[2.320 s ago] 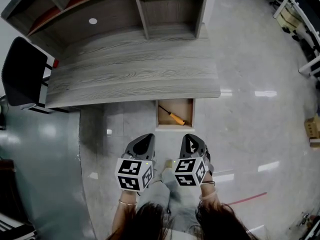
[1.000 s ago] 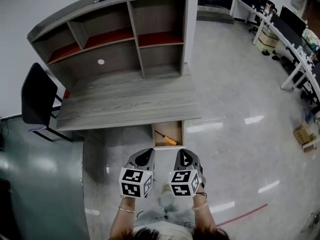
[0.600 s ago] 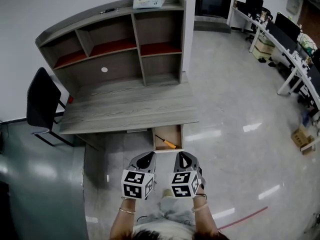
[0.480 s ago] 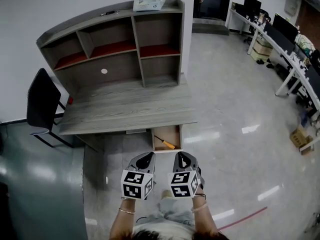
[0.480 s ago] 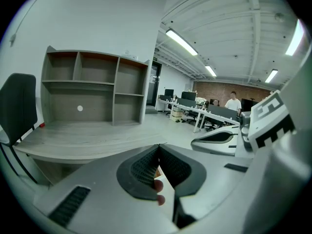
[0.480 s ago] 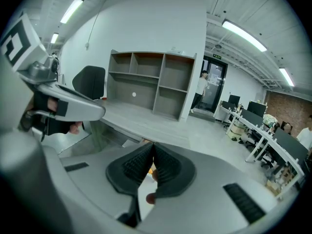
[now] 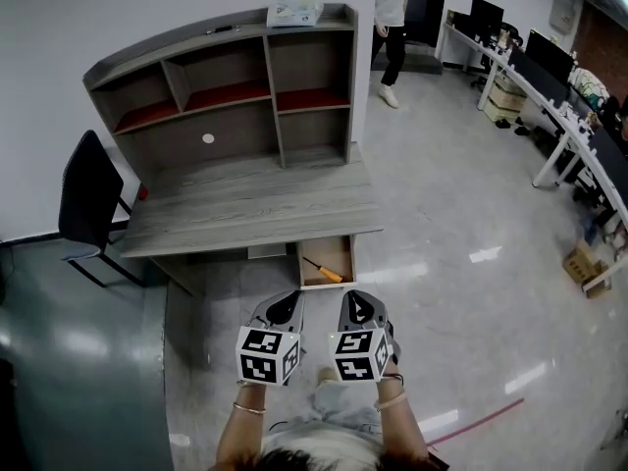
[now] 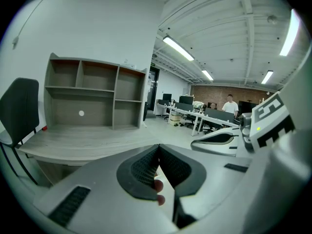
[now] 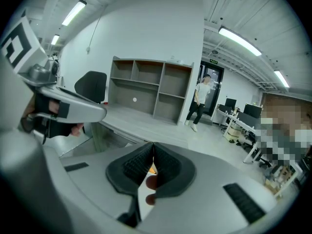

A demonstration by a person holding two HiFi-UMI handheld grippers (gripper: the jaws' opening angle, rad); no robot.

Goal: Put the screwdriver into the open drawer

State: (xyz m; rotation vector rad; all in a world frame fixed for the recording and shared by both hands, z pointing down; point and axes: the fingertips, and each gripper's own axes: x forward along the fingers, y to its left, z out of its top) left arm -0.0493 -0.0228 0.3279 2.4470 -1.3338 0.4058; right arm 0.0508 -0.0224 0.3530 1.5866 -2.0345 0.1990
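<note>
Left tool (image 7: 285, 300), right tool (image 7: 355, 300): ribbed jaws together; screwdriver (image 7: 322, 270) in wooden drawer (image 7: 326, 285).

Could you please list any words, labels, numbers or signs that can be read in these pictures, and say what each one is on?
No text here can be read.
Box on top of the shelf: print too small to read.
Green sign over the doorway: too small to read.
Left cube, right cube: square patterns only, no words.
</note>
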